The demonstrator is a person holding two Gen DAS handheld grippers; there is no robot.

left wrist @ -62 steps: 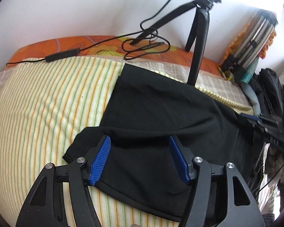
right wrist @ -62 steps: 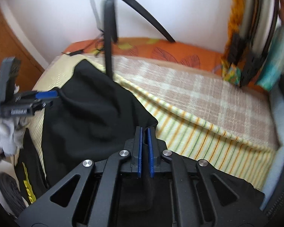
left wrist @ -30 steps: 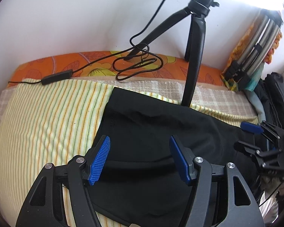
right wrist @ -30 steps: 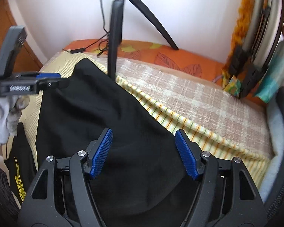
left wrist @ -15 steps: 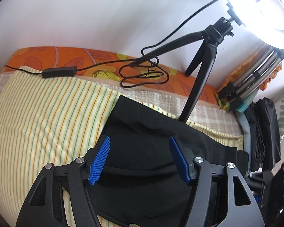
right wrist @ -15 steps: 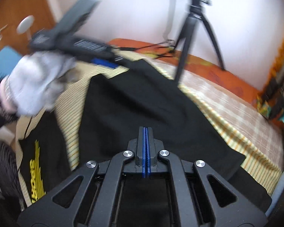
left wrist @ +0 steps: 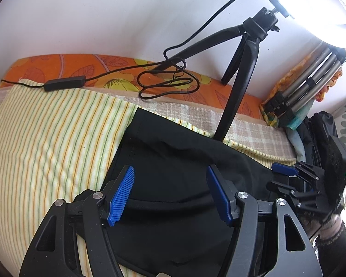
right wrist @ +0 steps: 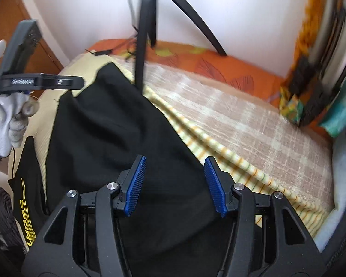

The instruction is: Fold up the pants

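Black pants [left wrist: 177, 168] are spread on the striped sheet [left wrist: 53, 138], just in front of the tripod [left wrist: 240, 87]. The right gripper [right wrist: 176, 182] has just been opened — nothing is pinched, so the fold is released. The left gripper [left wrist: 170, 194] is held spread above the cloth — regrasping is likely next.

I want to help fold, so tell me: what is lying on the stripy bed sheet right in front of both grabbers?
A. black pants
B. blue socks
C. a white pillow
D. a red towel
A: black pants are spread over the striped sheet, filling the space ahead of the left gripper and the right gripper.
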